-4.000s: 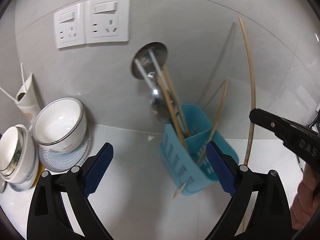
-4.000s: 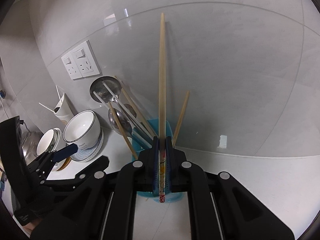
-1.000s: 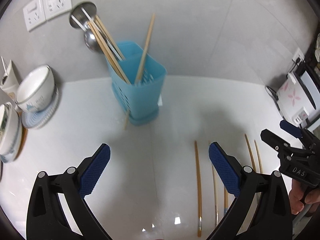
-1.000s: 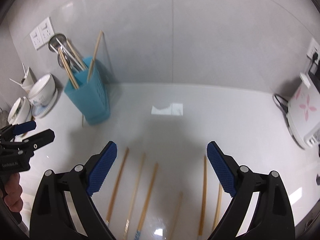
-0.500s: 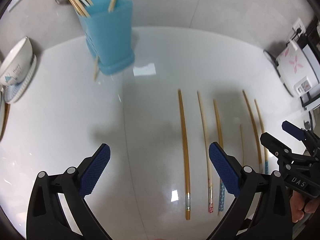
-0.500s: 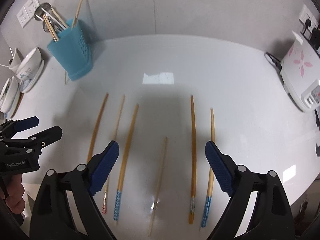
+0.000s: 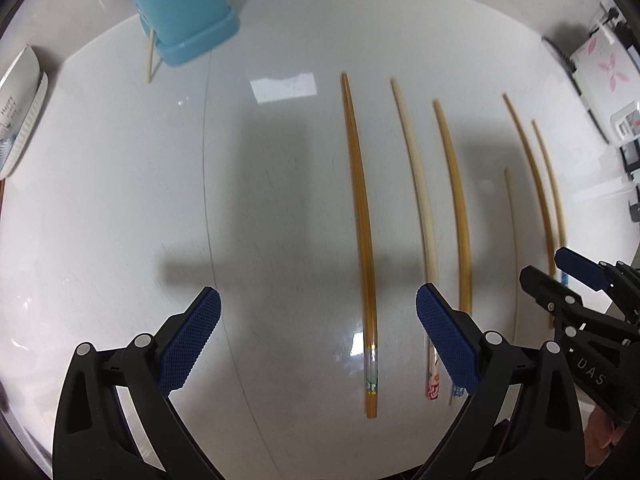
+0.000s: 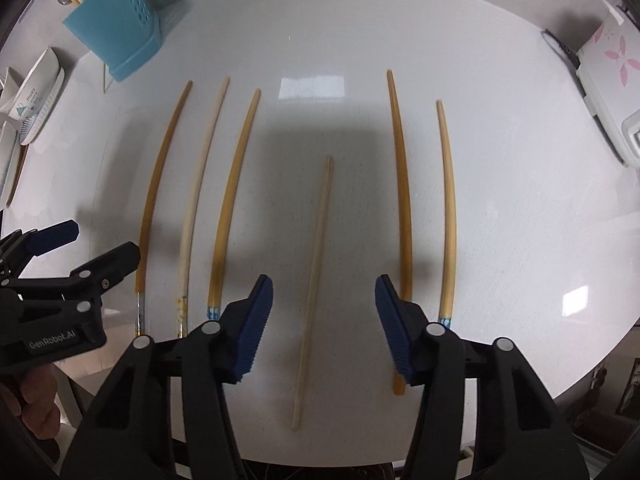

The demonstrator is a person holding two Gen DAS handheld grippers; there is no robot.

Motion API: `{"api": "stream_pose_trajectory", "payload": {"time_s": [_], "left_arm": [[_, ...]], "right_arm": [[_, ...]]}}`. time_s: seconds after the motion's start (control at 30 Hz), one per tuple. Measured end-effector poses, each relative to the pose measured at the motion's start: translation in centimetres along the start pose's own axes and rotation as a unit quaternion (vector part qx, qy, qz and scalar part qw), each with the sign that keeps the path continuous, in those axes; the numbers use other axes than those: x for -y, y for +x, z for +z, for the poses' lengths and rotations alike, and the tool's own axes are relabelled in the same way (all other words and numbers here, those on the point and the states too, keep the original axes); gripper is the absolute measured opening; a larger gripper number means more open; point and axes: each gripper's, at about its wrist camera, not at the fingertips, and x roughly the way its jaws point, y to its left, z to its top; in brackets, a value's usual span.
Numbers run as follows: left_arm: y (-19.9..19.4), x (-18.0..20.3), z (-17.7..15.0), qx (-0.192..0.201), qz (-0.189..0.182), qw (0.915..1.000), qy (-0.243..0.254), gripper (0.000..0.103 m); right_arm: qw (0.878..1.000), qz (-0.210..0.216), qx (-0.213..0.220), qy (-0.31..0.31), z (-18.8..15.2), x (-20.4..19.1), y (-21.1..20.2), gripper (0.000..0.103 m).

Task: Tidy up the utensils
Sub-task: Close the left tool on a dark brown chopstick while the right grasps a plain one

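Several chopsticks lie side by side on the white counter. Pointing straight down, my right gripper straddles a thin plain chopstick. Its jaws are closing, and the blue pads stand clear of the stick. My left gripper hangs open over an amber chopstick, which lies nearer its right finger. A pale chopstick passes just behind that finger. The blue utensil holder with chopsticks and spoons in it stands at the far left, and its base shows in the left wrist view.
Stacked bowls sit left of the holder. A white appliance with a pink flower stands at the far right. A thin stick leans beside the holder. The counter's front edge runs close below both grippers.
Both grippers have sunk toward the counter and tipped down, so the chopsticks loom larger and the holder has slid to the top edge. The right jaws have narrowed around the thin plain chopstick.
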Motion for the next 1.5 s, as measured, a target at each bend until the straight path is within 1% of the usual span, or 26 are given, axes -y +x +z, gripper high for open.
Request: {"api": "stream_pose_trajectory", "payload": {"time_s": [0.13,0.27,0.33,0.4,0.6,0.67,0.7,0.77,0.8,0.83,0.87,0.9,0.93,1.0,1.13,1.17,1.27,1.5], "left_arm": [[0.6,0.4,-0.3,-0.018,0.009,0.9998,0.003,0.093],[1.3,1.0,-0.3,-0.041,0.022,0.9989,0.007,0.084],[1.7,1.5,-0.4,-0.052,0.024,0.9983,0.008,0.082],[2.0,1.8,-0.5,-0.062,0.024,0.9977,0.01,0.08],[2.1,2.4,-0.3,-0.075,0.03,0.9967,0.01,0.071],[2.0,2.8,-0.1,-0.079,0.03,0.9963,0.011,0.062],[2.0,3.4,0.0,-0.083,0.031,0.996,0.01,0.06],[2.0,3.6,0.2,-0.091,0.031,0.9953,0.009,0.047],[1.9,3.7,0.5,-0.096,0.031,0.9949,0.01,0.044],[1.9,3.9,0.6,-0.101,0.031,0.9943,0.01,0.037],[1.8,4.1,0.6,-0.105,0.032,0.9939,0.012,0.025],[1.7,4.1,0.6,-0.108,0.031,0.9936,0.013,0.017],[1.6,4.4,0.7,-0.113,0.031,0.993,0.016,0.007],[1.7,4.5,0.5,-0.114,0.03,0.9929,0.015,0.007],[1.7,4.4,0.6,-0.114,0.023,0.9931,0.012,0.006],[1.7,4.4,0.7,-0.114,0.022,0.9932,0.012,0.006],[1.8,3.7,0.5,-0.112,0.019,0.9934,0.013,0.006],[0.3,2.1,-0.4,-0.095,0.002,0.9954,0.016,0.006]], "right_arm": [[1.0,-0.003,-0.017,0.004,0.0,-0.1,0.4,0.042],[0.999,-0.006,-0.038,0.008,-0.1,-0.3,0.8,0.039],[0.999,-0.005,-0.049,0.011,-0.3,-0.3,1.1,0.038],[0.998,-0.005,-0.06,0.011,-0.1,-0.4,1.5,0.035],[0.996,-0.008,-0.09,0.012,0.3,-0.9,2.6,0.028],[0.995,-0.01,-0.097,0.012,1.0,-0.9,2.7,0.027],[0.995,-0.01,-0.1,0.011,1.2,-1.0,2.8,0.027],[0.994,-0.012,-0.109,0.009,1.7,-1.4,2.9,0.025],[0.993,-0.012,-0.114,0.011,2.4,-1.7,3.1,0.022],[0.993,-0.012,-0.119,0.013,2.6,-1.7,3.2,0.018],[0.992,-0.014,-0.124,0.016,2.9,-1.8,3.2,0.014],[0.991,-0.016,-0.13,0.019,3.0,-1.8,3.3,0.004],[0.991,-0.015,-0.135,0.021,3.2,-1.9,3.4,0.004],[0.99,-0.017,-0.136,0.022,3.5,-1.9,3.5,0.004],[0.99,-0.006,-0.137,0.034,3.7,-2.0,3.6,0.004],[0.99,-0.004,-0.137,0.036,3.1,-1.6,3.4,0.004],[0.99,-0.004,-0.133,0.04,3.3,-0.7,3.2,0.004],[0.992,0.001,-0.121,0.044,2.8,0.0,2.2,0.004]]}}
